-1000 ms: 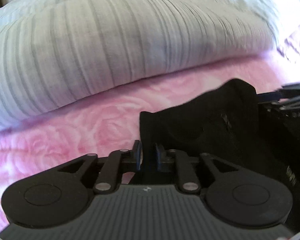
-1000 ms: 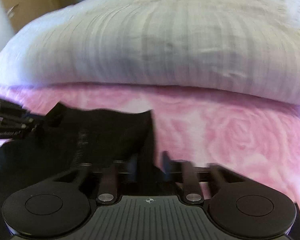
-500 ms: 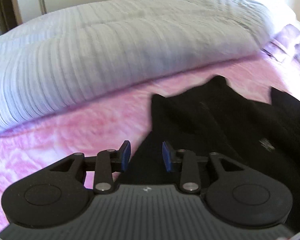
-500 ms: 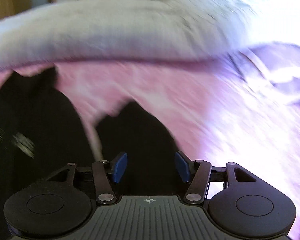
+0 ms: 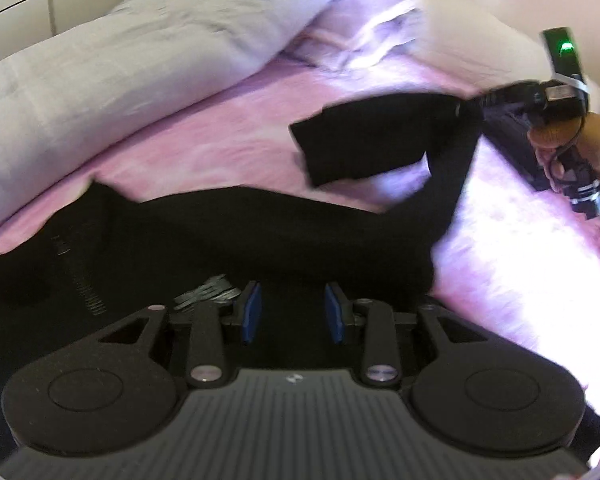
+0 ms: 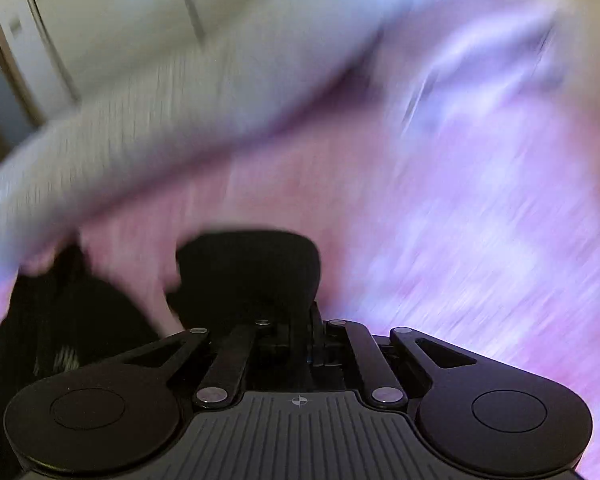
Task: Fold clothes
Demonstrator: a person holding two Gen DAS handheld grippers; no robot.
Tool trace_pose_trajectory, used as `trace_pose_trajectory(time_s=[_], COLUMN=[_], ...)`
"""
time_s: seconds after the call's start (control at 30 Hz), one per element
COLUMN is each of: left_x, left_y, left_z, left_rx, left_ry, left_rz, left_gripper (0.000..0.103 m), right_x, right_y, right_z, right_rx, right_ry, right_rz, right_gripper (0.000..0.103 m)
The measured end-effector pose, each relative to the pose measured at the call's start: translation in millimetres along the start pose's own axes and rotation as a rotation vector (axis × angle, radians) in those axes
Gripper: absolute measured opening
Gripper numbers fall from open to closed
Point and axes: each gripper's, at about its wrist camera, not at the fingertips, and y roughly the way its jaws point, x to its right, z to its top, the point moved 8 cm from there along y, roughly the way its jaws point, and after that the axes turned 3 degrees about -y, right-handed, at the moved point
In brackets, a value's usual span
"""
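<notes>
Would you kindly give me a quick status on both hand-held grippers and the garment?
Left hand-held gripper open over black garment. Right hand-held gripper shut on its sleeve, lifted off pink bedspread. Nothing in the way.

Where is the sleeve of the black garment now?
In the left wrist view, upper right: the sleeve is lifted off the pink bedsheet, pinched in the right gripper.

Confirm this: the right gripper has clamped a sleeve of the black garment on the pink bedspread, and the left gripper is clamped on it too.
Wrong about the left gripper: the left wrist view shows its jaws apart, gripping nothing. The right gripper is shut on the black garment.
</notes>
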Motion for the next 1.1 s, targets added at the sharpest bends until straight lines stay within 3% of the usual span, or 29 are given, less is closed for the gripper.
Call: trace_pose_trajectory(time_s=[0.07,0.1,0.17,0.2,0.3,0.47,0.63,0.8,0.93,1.1], left_x=[13.0,18.4,27.3,31.6,43.7,54.8,73.1,99.2,103.6,101.1], left_y=[5.2,7.5,11.7,13.4,15.5,25.8,53.6,70.8,72.6,84.2], left_z=[0.7,-0.5,-5.2,-8.4,-17.1,-18.2,3.7,13.3,18.5,34.8], left_rx=[0.001,-0.004,-0.025,-0.038,-0.077,-0.098,-0.082,-0.133,-0.109,-0.102], left_ry=[-0.030,-0.046,-0.056,-0.055,-0.028,-0.003,0.027,0.082,0.105,0.047], left_rz=[-0.019,-0.028,-0.036,-0.037,-0.036,-0.047,-0.079,-0.066,-0.066,-0.107], left_gripper=[0.030,0.030,0.030,0.030,0.030,0.031,0.031,0.031,0.031,0.032], right_x=[22.6,35.0,60.7,73.5,102.4,111.0,91.5,85.7,81.5,81.3], right_y=[-31.7,-36.3,-28.8,-22.9,-12.3,-36.3,-26.5,-8.4,-20.8,-32.0], right_z=[5.0,-1.4,-26.2,-40.8,-85.2,-112.6,-86.0,-55.8,-35.9,-17.9], right_rx=[0.134,0.140,0.065,0.014,-0.151,-0.204,-0.183,-0.192,-0.212,-0.246], right_ry=[-0.030,-0.025,0.009,0.044,0.180,0.299,0.251,0.158,0.117,0.016], right_rz=[-0.112,-0.141,-0.158,-0.165,-0.207,-0.188,-0.093,-0.093,-0.093,-0.040], right_gripper=[0.005,0.018,0.048,0.049,0.049,0.049,0.049,0.049,0.049,0.051])
